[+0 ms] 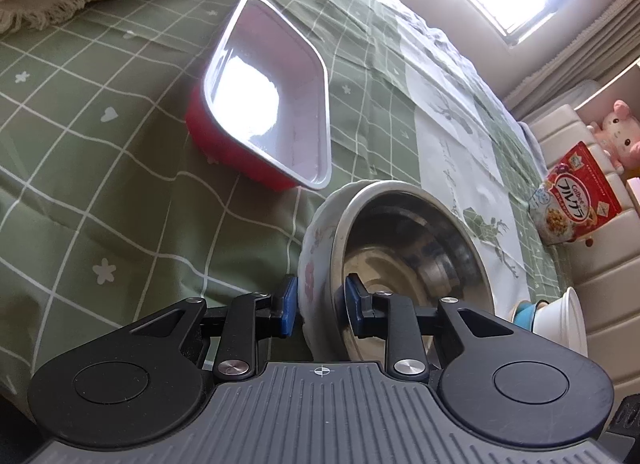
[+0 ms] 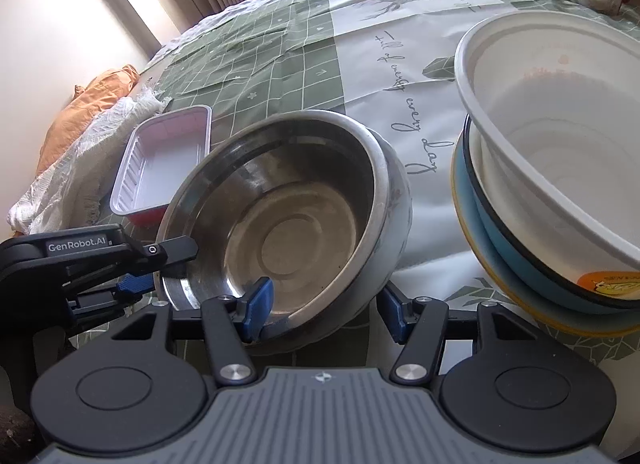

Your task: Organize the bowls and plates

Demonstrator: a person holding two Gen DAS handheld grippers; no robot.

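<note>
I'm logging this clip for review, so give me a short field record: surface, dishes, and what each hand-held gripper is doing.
surface: green checked cloth
steel bowl: tilted, floral outside
left hand-held gripper: fingers straddle the bowl's rim, one inside, one outside
right hand-held gripper: also astride the rim, nearer side
tray: red outside, white inside, empty, beyond the bowl
stack: white bowl nested in blue and yellow dishes
cereal bag: far edge
</note>
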